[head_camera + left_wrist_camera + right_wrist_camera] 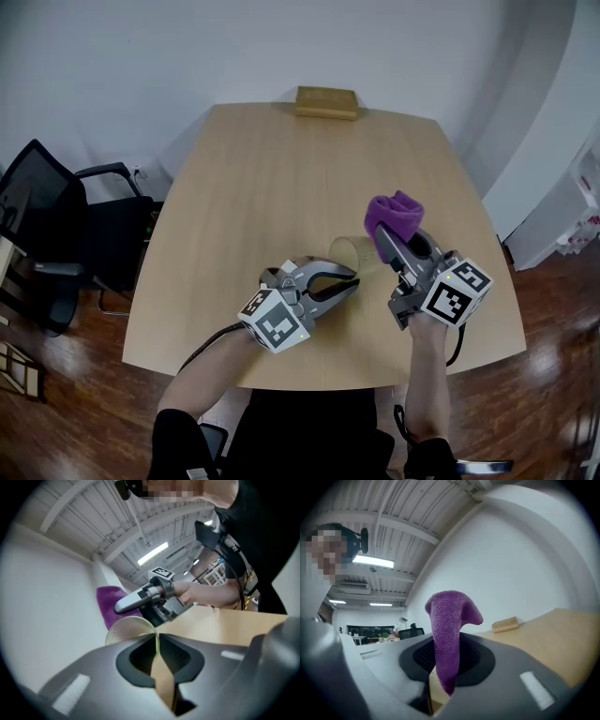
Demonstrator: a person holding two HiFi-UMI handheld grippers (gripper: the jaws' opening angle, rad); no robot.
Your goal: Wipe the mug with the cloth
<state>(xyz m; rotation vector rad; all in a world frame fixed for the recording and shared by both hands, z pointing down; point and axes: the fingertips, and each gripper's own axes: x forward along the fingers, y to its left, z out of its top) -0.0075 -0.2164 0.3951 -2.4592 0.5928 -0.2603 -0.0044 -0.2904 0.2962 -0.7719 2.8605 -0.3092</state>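
A pale yellow-green mug [349, 251] is held tilted just above the wooden table [253, 187]. My left gripper [349, 281] is shut on its wall. In the left gripper view the mug's thin wall [126, 629] runs between the closed jaws of that gripper [157, 644]. My right gripper [386, 239] is shut on a purple cloth [394, 214], which bunches up beyond the jaws just right of the mug. The cloth [449, 620] stands up between the jaws of the right gripper [445, 663]. From the left gripper view, the cloth [110, 604] lies just behind the mug.
A wooden block [326, 101] sits at the table's far edge, also seen from the right gripper [505, 624]. A black office chair [56, 225] stands left of the table. White furniture [572, 206] stands at the right.
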